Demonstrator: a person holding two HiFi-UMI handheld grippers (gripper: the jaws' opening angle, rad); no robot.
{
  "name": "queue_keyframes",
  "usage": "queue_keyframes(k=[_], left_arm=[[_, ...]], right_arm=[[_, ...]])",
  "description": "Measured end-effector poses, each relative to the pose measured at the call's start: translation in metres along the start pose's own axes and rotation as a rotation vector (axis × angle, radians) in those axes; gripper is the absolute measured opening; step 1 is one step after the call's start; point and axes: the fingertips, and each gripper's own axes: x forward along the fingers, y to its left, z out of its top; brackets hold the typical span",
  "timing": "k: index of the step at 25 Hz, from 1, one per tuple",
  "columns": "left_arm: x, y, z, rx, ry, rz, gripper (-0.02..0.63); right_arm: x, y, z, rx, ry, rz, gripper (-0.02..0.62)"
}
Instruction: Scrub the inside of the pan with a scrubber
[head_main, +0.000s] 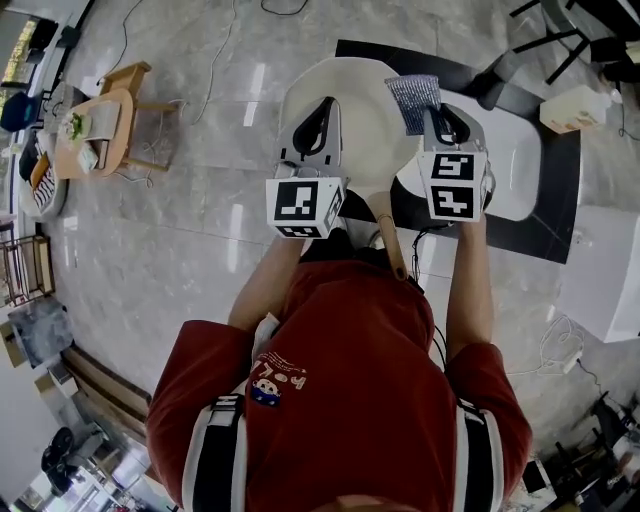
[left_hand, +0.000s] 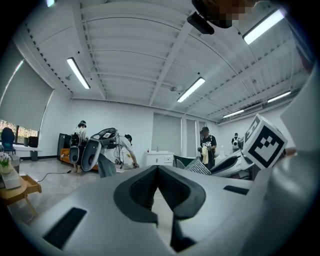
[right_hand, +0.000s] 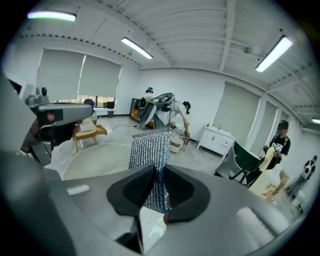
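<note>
Holds two grippers over one round, smooth cream pan (head_main: 368, 125), pinches one rectangular, silvery knitted-mesh scrubber (right_hand: 150, 147) upright between the dark fingers of the right gripper (right_hand: 155, 174) above the pan's far right rim, and presses the fingertips of the left gripper (left_hand: 157, 171) together at the pan's left side.

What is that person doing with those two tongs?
A person holds tongs in each hand above a pale pan. The right tongs pinch a silvery scrubber that sticks out past their tips. The left tongs are shut on nothing. The scrubber doesn't seem to touch the pan right now.
</note>
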Motion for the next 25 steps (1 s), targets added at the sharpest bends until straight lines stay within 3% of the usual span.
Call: queue_keyframes(k=[10, 18, 25], left_arm=[[0.008, -0.021, 0.035, -0.015, -0.038, -0.029, 0.005], [0.010, -0.024, 0.076, 0.023, -0.101, -0.028, 0.005], [0.007, -0.032, 0.113, 0.073, -0.212, -0.050, 0.005]], right_arm=[[-0.079, -0.078, 0.023, 0.142, -0.223, -0.209, 0.083], [-0.126, -0.105, 0.061, 0.230, -0.483, -0.302, 0.083], [-0.154, -0.113, 0.092, 0.229, -0.712, -0.427, 0.083]])
